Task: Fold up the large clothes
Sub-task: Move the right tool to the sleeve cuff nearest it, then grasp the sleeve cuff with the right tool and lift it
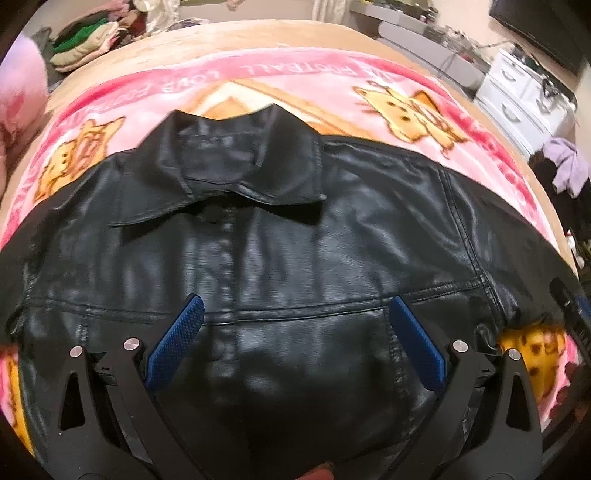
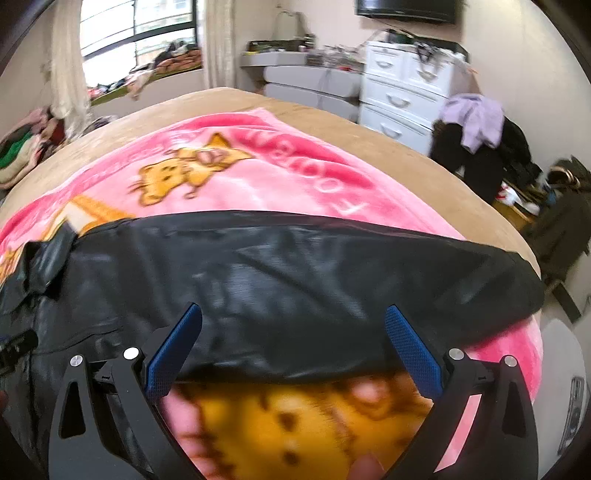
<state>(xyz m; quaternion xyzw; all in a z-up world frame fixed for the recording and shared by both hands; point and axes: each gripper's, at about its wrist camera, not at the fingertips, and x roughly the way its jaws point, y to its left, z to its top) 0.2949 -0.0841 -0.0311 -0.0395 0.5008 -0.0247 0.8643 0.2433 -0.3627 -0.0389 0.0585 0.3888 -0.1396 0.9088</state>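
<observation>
A black leather jacket (image 1: 280,258) lies spread flat, front up, on a pink cartoon blanket (image 1: 332,85), collar (image 1: 236,162) toward the far side. My left gripper (image 1: 295,306) hovers open over the jacket's chest, its blue pads apart with nothing between them. In the right wrist view the jacket's right sleeve (image 2: 314,280) stretches sideways across the blanket (image 2: 295,173). My right gripper (image 2: 293,314) is open above the sleeve's near edge, holding nothing. The right gripper's black body (image 1: 570,314) shows at the far right of the left wrist view.
The bed has a tan cover (image 2: 229,99) under the blanket. A white drawer unit (image 2: 399,92) and a pile of dark and lilac clothes (image 2: 476,133) stand to the right. Folded clothes (image 1: 85,40) lie at the far left. A window (image 2: 136,33) is behind.
</observation>
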